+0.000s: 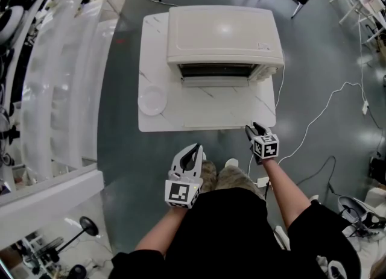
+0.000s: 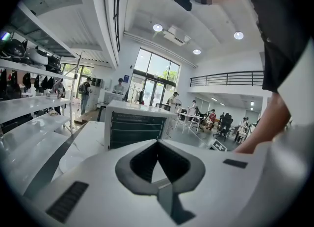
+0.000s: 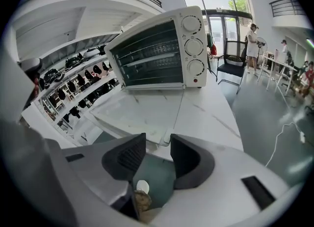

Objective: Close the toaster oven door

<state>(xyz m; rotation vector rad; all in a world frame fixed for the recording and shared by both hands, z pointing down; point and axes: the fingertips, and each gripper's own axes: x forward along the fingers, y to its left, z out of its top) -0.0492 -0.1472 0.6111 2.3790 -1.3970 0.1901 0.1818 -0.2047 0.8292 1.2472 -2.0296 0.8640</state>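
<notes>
Toaster oven door (image 1: 217, 106) lies dropped open, flat over the white table (image 1: 151, 49); it looks like glass. Right gripper (image 1: 253, 128), jaws apart and empty, sits near its front edge. Best to catch that edge from beneath and swing it upward. Left gripper (image 1: 196, 148) is closed, holding nothing.

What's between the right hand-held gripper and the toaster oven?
Its open glass door, flat over the table; the right gripper view shows it.
</notes>
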